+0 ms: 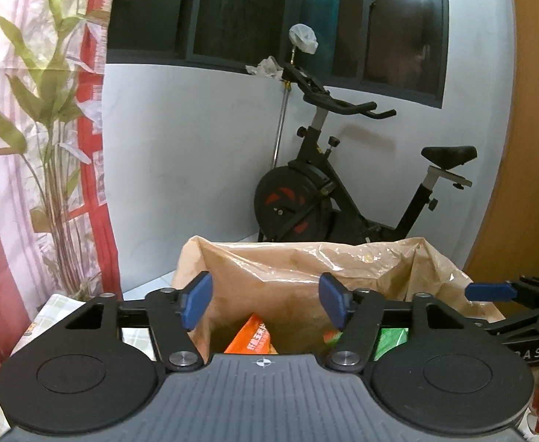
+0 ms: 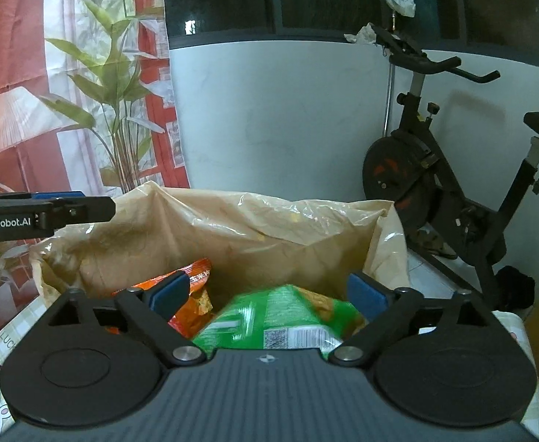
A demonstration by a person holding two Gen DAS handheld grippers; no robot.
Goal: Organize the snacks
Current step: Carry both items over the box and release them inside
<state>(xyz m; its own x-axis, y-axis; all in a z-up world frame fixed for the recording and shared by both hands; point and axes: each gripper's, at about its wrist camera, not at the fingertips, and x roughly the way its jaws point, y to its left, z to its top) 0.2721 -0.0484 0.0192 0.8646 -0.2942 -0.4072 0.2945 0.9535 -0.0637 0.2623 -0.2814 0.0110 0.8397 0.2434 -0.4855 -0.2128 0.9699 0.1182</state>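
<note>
Hovering both grippers over the tan plastic bag (image 2: 232, 228), we see two snacks sitting inside it: an orange packet (image 2: 192, 287) and a green packet (image 2: 277, 316). Our right gripper (image 2: 269, 294) has its jaws spread wide and empty, and the green packet lies right between them at six o'clock, though we cannot tell if the pads touch it. The orange packet sits at nine o'clock, just beside the left pad.

Our left gripper (image 1: 266, 302) is wide and empty too, above the bag's mouth, with the orange packet (image 1: 251, 339) low at six o'clock and a sliver of green at four o'clock.

To do this well, we judge the right gripper should take the green packet by its upper edge rather than its crinkly belly, and close gently so the chips inside survive. The bag's loose rim at twelve o'clock could snag, so we stay centred.
</note>
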